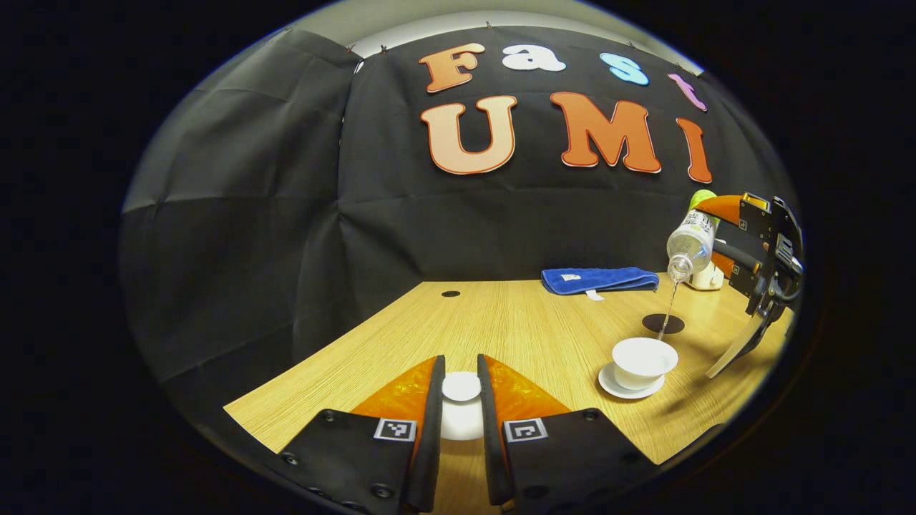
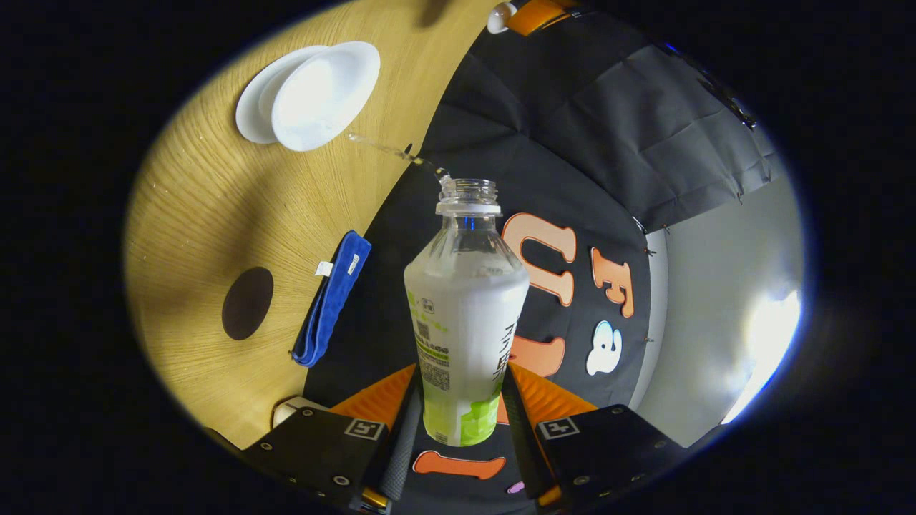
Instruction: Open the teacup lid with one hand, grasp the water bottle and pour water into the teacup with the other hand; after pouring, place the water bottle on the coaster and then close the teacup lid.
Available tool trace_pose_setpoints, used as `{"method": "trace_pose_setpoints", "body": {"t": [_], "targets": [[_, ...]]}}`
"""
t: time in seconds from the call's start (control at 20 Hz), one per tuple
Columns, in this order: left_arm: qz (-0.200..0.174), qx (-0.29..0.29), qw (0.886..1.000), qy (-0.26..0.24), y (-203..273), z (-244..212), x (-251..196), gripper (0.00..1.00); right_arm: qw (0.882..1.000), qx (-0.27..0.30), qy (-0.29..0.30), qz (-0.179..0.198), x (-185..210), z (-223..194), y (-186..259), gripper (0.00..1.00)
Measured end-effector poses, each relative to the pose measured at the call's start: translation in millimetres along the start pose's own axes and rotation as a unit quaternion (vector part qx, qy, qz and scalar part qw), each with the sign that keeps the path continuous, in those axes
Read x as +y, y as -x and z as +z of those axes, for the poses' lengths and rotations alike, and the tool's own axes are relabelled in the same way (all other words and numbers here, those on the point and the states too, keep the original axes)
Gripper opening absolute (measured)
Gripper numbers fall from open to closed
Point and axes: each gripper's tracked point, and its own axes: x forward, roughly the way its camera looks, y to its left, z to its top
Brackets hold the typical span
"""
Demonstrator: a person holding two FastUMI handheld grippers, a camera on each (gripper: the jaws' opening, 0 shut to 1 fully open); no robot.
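My left gripper [image 1: 461,397] is shut on the white teacup lid [image 1: 461,386], held low over the wooden table. To its right stands the open white teacup [image 1: 643,360] on its saucer [image 1: 630,390]. The right gripper [image 2: 461,408] is shut on the clear water bottle [image 2: 465,315], which is tipped over with its open neck toward the cup. A thin stream of water [image 1: 668,311] runs from the bottle [image 1: 690,243] down toward the teacup [image 2: 325,93]. The dark round coaster [image 1: 663,323] lies just behind the cup and shows again in the right gripper view as a coaster [image 2: 247,302].
A folded blue cloth [image 1: 600,280] lies at the table's back edge, with a white object [image 1: 705,279] to its right. A small dark hole [image 1: 450,293] marks the table's far left. The black booth wall closes the back and left.
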Motion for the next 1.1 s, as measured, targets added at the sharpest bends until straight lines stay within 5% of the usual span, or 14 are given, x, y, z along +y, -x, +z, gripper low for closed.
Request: {"method": "trace_pose_setpoints", "body": {"t": [1.1], "targets": [[0.005, -0.007, 1.000, 0.000, 3, 5, 5, 0.31, 0.995, -0.062, 0.071, -0.023, -11, 29, -3, 0.63]]}}
